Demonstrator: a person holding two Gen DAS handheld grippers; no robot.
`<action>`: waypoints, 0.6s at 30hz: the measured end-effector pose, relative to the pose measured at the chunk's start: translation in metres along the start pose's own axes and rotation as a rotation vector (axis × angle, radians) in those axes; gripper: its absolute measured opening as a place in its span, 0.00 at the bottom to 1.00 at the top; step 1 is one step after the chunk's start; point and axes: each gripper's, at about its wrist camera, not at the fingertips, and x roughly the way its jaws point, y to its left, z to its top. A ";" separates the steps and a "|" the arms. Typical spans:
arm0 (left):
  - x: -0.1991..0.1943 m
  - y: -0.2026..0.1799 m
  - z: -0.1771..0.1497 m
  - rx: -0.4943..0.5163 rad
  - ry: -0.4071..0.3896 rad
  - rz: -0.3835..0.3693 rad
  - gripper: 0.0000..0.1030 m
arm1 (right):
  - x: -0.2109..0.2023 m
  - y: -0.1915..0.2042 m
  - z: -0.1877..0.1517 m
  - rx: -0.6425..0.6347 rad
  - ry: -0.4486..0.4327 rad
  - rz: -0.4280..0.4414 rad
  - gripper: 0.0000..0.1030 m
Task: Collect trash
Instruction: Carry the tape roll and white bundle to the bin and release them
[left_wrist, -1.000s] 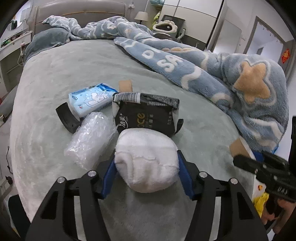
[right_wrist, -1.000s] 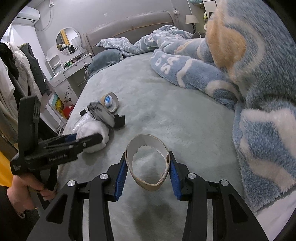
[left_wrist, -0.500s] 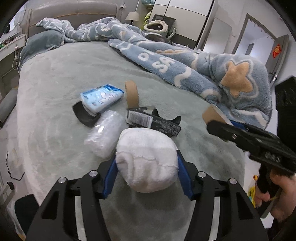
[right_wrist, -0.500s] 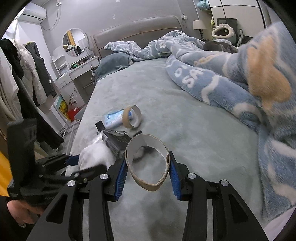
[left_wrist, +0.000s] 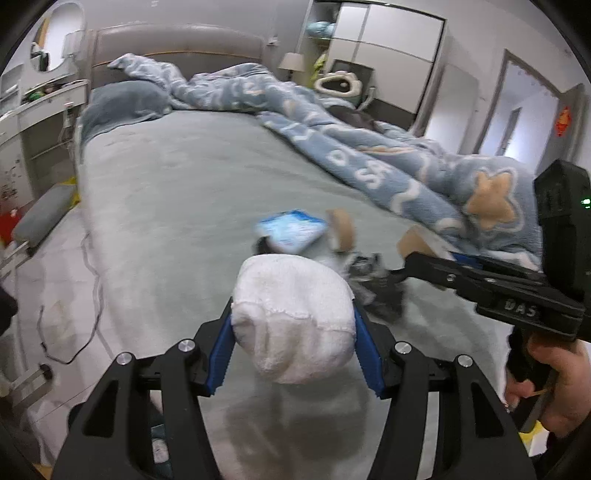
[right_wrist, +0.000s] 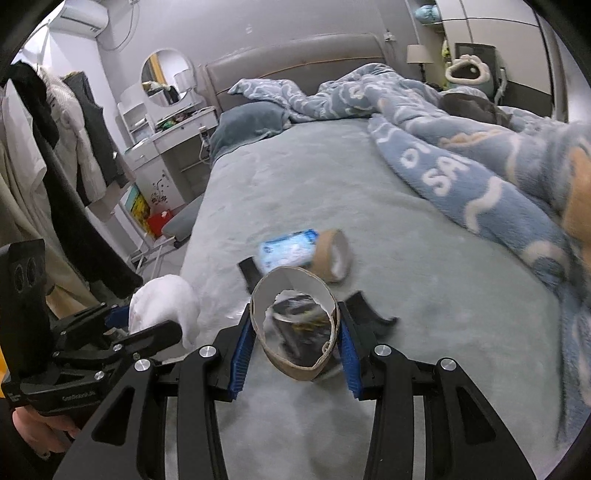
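My left gripper (left_wrist: 293, 334) is shut on a white cloth wad (left_wrist: 293, 314), held above the near edge of the bed; it also shows in the right wrist view (right_wrist: 164, 308). My right gripper (right_wrist: 293, 343) is shut on an empty cardboard tape ring (right_wrist: 293, 328), and its arm shows in the left wrist view (left_wrist: 480, 284). On the grey bedspread lie a blue-white tissue pack (right_wrist: 288, 251), a second cardboard tape ring (right_wrist: 332, 260) and a black packet (right_wrist: 303, 328), partly hidden behind the held ring.
A blue patterned blanket (right_wrist: 461, 177) is heaped on the bed's right side. The bedspread (right_wrist: 332, 177) stretches to the pillow and headboard. A dresser (right_wrist: 173, 147) and hanging clothes (right_wrist: 55, 166) stand left of the bed. A cable (left_wrist: 88, 295) lies on the floor.
Both grippers have lifted and pulled back from the pile with their loads. The left view has swung left, showing the floor beside the bed. The trash pile now sits farther away.
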 end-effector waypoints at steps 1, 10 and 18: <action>-0.001 0.006 0.000 -0.006 0.003 0.020 0.59 | 0.002 0.004 0.002 -0.004 0.001 0.000 0.42; -0.009 0.054 -0.010 -0.039 0.067 0.092 0.60 | 0.028 0.052 0.008 -0.048 0.032 0.046 0.42; -0.018 0.107 -0.031 -0.089 0.131 0.171 0.60 | 0.055 0.103 0.009 -0.101 0.077 0.102 0.42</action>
